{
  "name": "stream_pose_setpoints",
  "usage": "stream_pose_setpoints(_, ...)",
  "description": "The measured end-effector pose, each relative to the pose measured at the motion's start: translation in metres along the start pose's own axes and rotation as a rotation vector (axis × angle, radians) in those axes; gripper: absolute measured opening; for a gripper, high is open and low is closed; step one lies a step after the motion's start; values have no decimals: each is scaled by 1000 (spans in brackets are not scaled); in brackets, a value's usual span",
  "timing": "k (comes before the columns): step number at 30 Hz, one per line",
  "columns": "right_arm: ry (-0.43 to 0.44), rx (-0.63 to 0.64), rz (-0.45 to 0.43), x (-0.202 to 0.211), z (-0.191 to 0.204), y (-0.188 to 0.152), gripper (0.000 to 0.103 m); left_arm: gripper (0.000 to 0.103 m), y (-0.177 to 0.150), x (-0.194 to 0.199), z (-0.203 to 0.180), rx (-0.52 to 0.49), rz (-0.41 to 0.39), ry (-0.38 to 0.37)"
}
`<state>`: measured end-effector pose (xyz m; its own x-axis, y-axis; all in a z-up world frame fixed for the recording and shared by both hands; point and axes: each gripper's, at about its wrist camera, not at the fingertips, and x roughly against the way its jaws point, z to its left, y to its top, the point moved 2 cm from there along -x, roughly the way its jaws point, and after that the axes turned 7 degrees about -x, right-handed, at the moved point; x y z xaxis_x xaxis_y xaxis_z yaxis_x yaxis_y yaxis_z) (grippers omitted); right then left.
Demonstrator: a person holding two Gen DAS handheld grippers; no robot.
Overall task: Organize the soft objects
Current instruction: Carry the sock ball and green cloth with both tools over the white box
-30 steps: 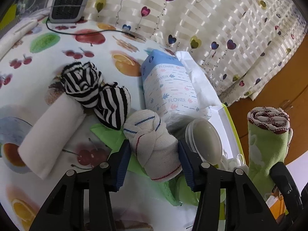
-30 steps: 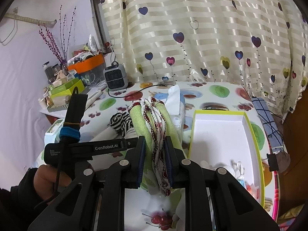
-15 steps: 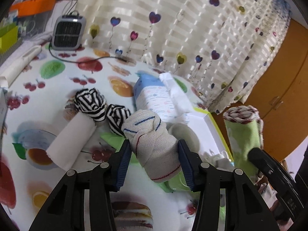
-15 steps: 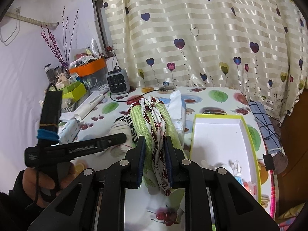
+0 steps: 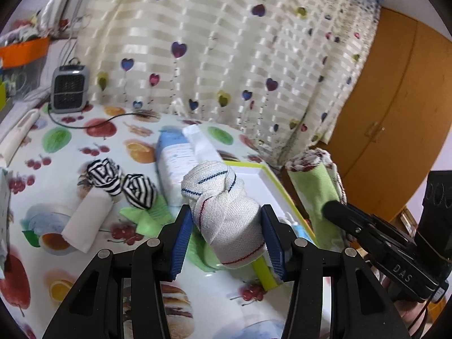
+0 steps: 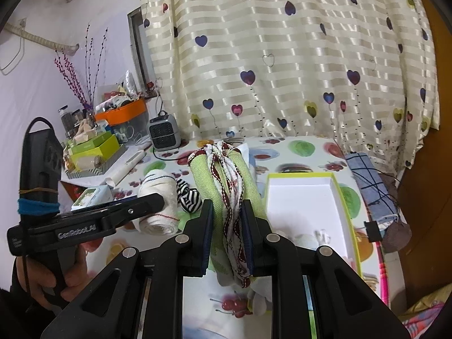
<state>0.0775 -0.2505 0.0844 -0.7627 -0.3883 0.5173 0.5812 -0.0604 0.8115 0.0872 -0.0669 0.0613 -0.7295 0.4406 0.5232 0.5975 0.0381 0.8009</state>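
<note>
The green cloth (image 5: 142,216) lies mostly hidden under the knotted white bundle (image 5: 226,212); small items in the white box (image 6: 303,206) are too blurred to identify; the tissue pack (image 5: 176,163) print is unreadable

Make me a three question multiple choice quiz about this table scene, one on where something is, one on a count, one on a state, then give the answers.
1. Where does the grey desk heater stand?
A. At the table's far edge by the curtain
B. Inside the box
C. On the floor

2. How many black-and-white striped sock balls lie on the table?
A. One
B. Two
C. Four

3. What do the right tongs hold?
A. Nothing
B. A bottle
C. The rolled green towel with red-and-white trim

Answers: 1 A, it sits by the heart-print curtain. 2 B, two lie side by side. 3 C, both pads press the roll.
</note>
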Motion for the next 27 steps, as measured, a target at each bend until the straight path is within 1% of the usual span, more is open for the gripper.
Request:
stream_pose_setpoints(5, -16, -5, -13, 10, -3, -1, 20, 48, -1, 5, -16, -37, -7, -12)
stream_pose_setpoints(11, -25, -7, -18, 16, -6, -2, 20, 48, -1, 5, -26, -57, -5, -23)
stream_pose_setpoints(19, -46, -32, -42, 25, -21, 1, 20, 48, 0, -1, -36, -74, 9, -31)
stream_pose_setpoints(27, -67, -58, -55, 29, -37, 3, 20, 48, 0, -16, -45, -91, 34, -45)
